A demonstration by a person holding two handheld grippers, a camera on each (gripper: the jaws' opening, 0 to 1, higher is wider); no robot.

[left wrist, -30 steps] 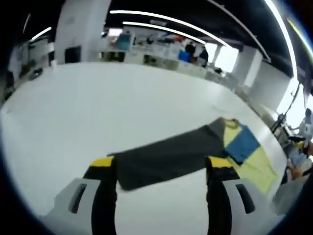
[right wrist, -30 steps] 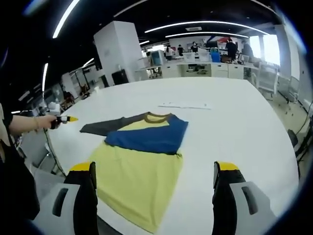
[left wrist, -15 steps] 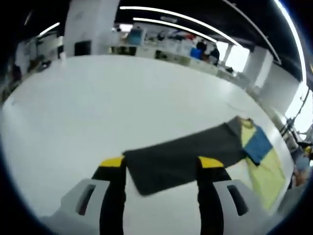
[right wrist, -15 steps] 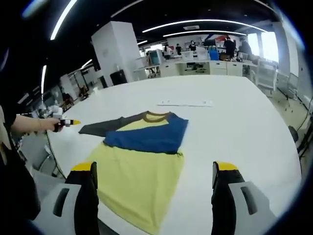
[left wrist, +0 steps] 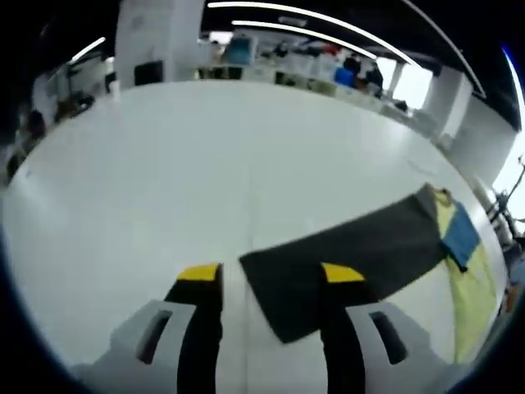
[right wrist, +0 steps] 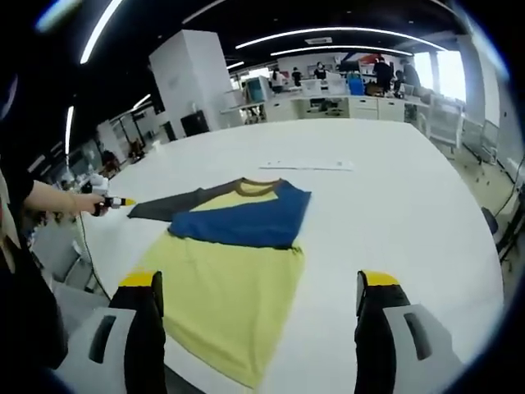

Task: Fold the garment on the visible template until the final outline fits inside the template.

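Folding a yellow short-bodied shirt [right wrist: 234, 283] with one blue sleeve [right wrist: 250, 223] already turned across the chest, on the white table [right wrist: 394, 205].
Left gripper [left wrist: 271, 283], jaws open, straddles the outstretched dark grey sleeve [left wrist: 344, 258] cuff; right gripper [right wrist: 258, 295] hangs open near the hem. Remaining: grey sleeve, body folds. No template outline discernible; no containers.

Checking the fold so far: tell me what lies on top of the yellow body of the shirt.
A blue sleeve lies folded across the upper yellow body of the shirt, below the collar. The chest beneath it is covered. The dark sleeve extends flat onto the white table.
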